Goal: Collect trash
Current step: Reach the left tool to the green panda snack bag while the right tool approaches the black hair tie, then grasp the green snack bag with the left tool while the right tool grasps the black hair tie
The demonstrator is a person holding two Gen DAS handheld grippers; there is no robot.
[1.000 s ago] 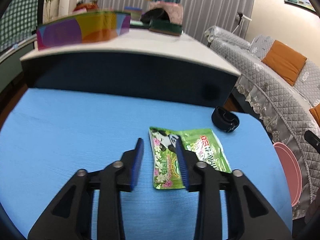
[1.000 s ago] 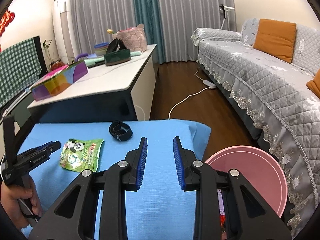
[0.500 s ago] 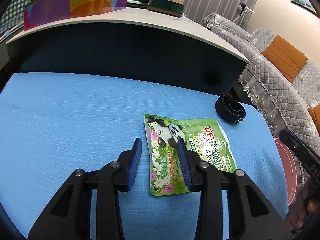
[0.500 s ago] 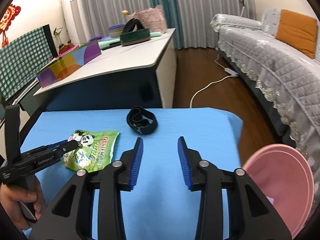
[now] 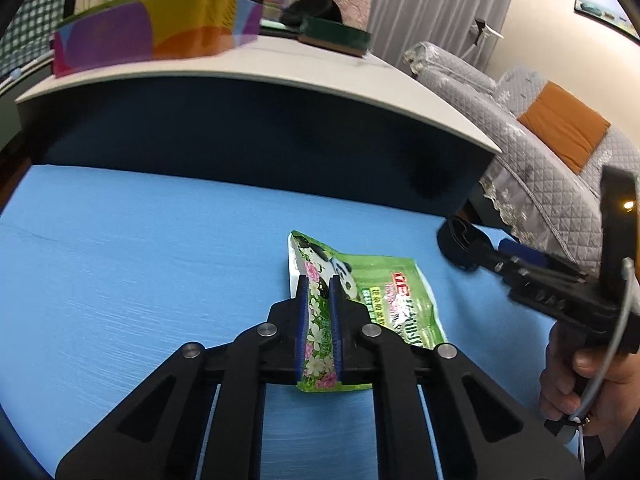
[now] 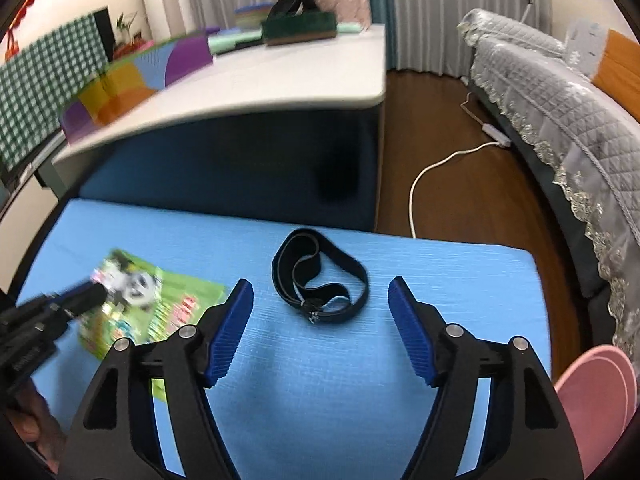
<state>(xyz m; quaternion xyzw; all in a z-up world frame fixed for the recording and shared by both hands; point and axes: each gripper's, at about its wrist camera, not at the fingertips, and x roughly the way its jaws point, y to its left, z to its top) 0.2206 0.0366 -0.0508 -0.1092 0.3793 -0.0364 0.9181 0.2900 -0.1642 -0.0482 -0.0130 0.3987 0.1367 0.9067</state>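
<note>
The left gripper (image 5: 318, 292) has just closed and now pinches the green snack wrapper (image 5: 384, 300), which lies on the blue table (image 5: 140, 260). The right gripper (image 6: 320, 300) has just been opening, nothing between its jaws, before the black strap (image 6: 320, 280). Nothing is in the pink bin (image 6: 600, 392) yet, I think.

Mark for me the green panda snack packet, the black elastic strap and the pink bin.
Green panda snack packet (image 5: 384, 284), left wrist view: flat printed middle, right of the fingers.
Black elastic strap (image 6: 362, 276), right wrist view: right side of the loop.
Pink bin (image 6: 600, 384), right wrist view: its rim, lower right.

A colourful box (image 5: 156, 36) lies on the white table (image 5: 280, 68) beside a grey sofa (image 6: 560, 92).
</note>
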